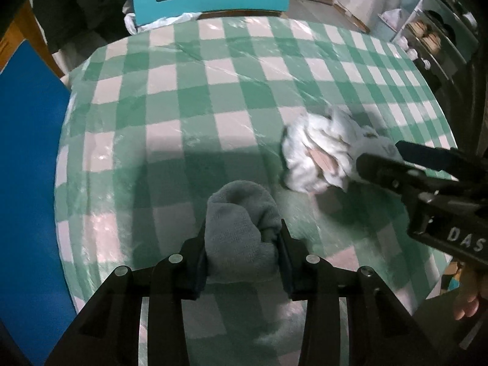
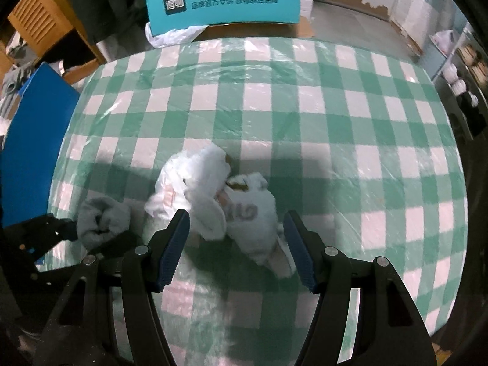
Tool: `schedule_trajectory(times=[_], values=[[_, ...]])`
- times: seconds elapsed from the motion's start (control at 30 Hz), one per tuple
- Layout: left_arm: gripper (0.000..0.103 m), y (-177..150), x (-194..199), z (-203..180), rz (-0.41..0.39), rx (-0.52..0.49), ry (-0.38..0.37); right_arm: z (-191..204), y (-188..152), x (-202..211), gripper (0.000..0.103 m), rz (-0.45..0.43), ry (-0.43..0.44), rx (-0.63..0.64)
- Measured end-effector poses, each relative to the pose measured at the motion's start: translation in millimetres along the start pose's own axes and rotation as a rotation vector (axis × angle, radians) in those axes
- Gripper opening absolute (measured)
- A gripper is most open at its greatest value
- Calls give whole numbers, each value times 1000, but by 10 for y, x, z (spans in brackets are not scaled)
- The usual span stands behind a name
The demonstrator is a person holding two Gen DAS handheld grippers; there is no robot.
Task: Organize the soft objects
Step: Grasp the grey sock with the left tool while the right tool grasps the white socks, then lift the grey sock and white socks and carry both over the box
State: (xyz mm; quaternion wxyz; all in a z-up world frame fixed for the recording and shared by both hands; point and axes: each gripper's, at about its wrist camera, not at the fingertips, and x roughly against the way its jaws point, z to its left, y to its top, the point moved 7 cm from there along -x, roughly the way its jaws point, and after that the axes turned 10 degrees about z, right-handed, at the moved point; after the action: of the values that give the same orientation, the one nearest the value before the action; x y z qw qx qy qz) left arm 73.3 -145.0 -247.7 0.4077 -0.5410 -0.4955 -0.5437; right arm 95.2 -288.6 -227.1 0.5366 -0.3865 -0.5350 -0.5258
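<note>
My left gripper (image 1: 242, 238) is shut on a rolled grey sock (image 1: 241, 222), held low over the green-and-white checked tablecloth (image 1: 189, 97); the sock also shows in the right wrist view (image 2: 103, 222). A pile of white socks with pink and grey print (image 2: 219, 201) lies on the cloth. My right gripper (image 2: 236, 238) is open, its blue-padded fingers (image 2: 175, 244) on either side of the near end of the white pile. In the left wrist view the right gripper (image 1: 381, 158) reaches to the white pile (image 1: 320, 155) from the right.
A teal box with printed lettering (image 2: 225, 0) stands past the table's far edge, with a white plastic bag (image 2: 170, 35) beside it. A blue panel (image 2: 33, 140) stands at the left. Shelves with shoes (image 1: 433, 39) are at the right.
</note>
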Motion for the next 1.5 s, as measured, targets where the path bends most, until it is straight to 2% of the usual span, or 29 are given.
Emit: schedule_trajectory(times=[0.3,0.37,0.53,0.6,1.2,1.37,1.5], values=[[39,74,17,148,-11,19,-7,97,46,-286,64,68,4,23],[39,84,11,140,-11,19,-10,94,47,-323,53,75,9,16],[39,96,23,125,-14,17,-12,83,49,-305,38,72,0,11],[39,100,50,130,-20,15,-8,70,55,-259,36,58,-5,4],[38,59,504,255,-115,27,38,278,109,397,35,-60,32,-8],[38,64,704,244,-165,14,69,326,86,571,35,-90,33,-16],[38,58,854,246,-192,14,64,376,59,712,35,-113,34,-7]])
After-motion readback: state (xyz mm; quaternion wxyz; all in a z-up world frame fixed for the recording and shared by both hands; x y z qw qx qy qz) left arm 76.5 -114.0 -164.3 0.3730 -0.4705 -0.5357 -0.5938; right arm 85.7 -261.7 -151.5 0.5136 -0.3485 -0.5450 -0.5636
